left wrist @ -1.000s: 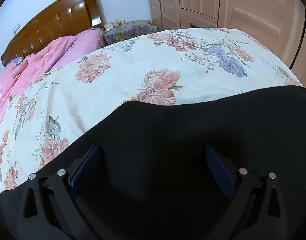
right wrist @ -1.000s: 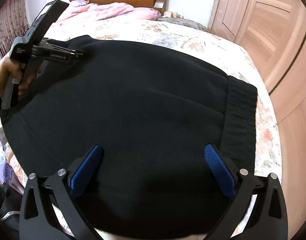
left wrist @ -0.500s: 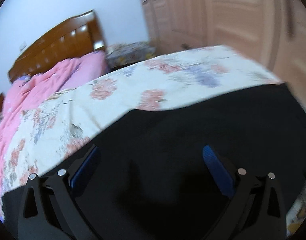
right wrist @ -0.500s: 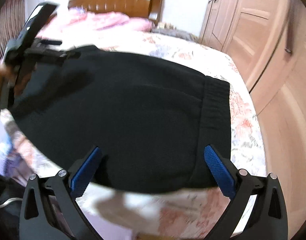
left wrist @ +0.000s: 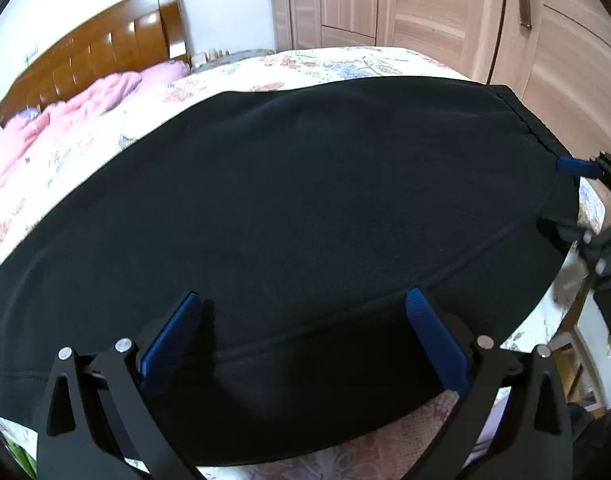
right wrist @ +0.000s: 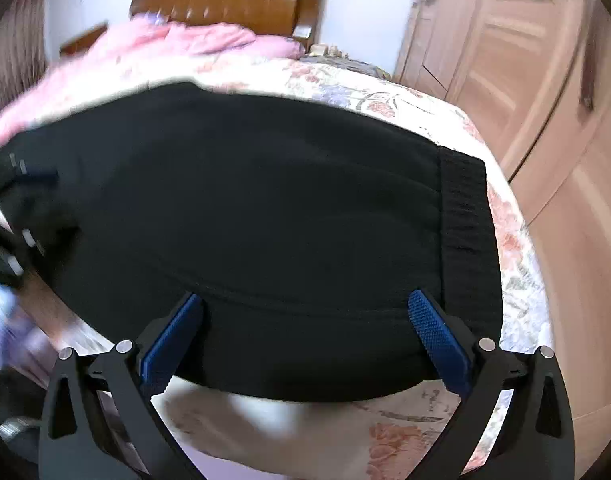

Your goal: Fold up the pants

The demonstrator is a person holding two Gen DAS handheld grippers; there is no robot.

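The black pants (left wrist: 305, 200) lie folded flat on the floral bedspread (left wrist: 317, 64), with the ribbed waistband (right wrist: 465, 216) at the right end. My left gripper (left wrist: 303, 336) is open and empty, hovering over the near edge of the pants. My right gripper (right wrist: 305, 332) is open and empty above the near edge by the waistband. The right gripper also shows at the right edge of the left wrist view (left wrist: 585, 200). The left gripper appears blurred at the left edge of the right wrist view (right wrist: 13, 216).
A pink quilt (right wrist: 165, 48) is bunched at the head of the bed by the wooden headboard (left wrist: 97, 52). Wooden wardrobe doors (left wrist: 445, 12) stand beyond the bed's far side. The bed's front edge (right wrist: 305, 432) drops off just under the grippers.
Both grippers have pulled back toward the near edge of the bed and stayed open. The left gripper's view has swung right, so more of the pants shows.
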